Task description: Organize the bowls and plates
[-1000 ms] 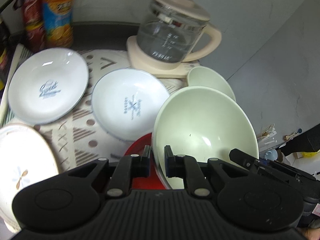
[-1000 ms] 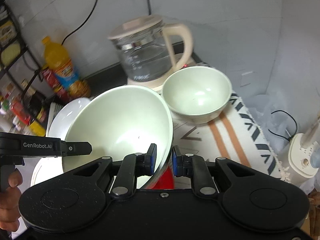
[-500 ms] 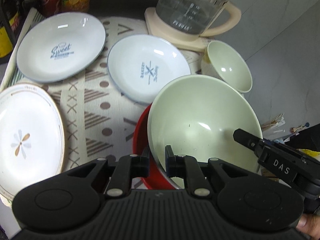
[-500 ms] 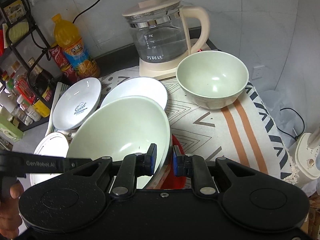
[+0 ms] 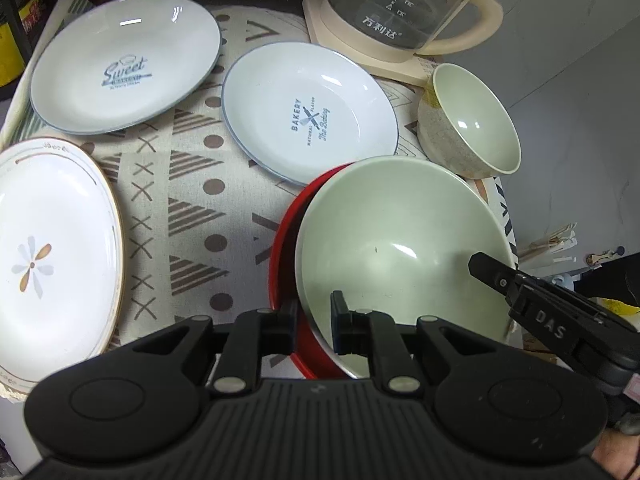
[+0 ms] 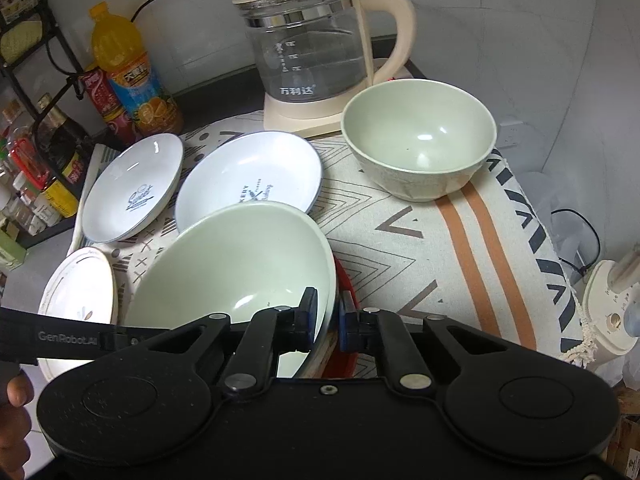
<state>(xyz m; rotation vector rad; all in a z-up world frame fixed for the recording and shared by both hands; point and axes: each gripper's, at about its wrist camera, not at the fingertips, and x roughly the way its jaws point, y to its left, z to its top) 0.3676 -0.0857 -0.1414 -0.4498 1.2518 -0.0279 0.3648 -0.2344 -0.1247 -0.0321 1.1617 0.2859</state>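
Note:
A large pale green bowl (image 5: 400, 248) (image 6: 232, 264) rests tilted inside a red bowl (image 5: 284, 248) (image 6: 346, 292) at the near edge of the patterned cloth. My left gripper (image 5: 314, 320) is shut on its near left rim. My right gripper (image 6: 328, 316) pinches the right rim, its jaws closing with the rim between them. A smaller green bowl (image 5: 472, 120) (image 6: 420, 140) stands behind, by the kettle. Three plates lie flat on the cloth: a "Sweet" plate (image 5: 124, 64) (image 6: 132, 188), a "Bakery" plate (image 5: 308, 112) (image 6: 248, 176) and a flower plate (image 5: 52, 248) (image 6: 76, 292).
A glass kettle (image 6: 312, 40) on a cream base stands at the back. An orange juice bottle (image 6: 132, 76) and a rack of jars (image 6: 36, 160) line the back left. The cloth's right edge (image 6: 560, 280) drops off toward a white appliance (image 6: 608, 312).
Both grippers have sunk with the large green bowl, which now sits down in the red bowl. The right jaws have drawn closer on the rim.

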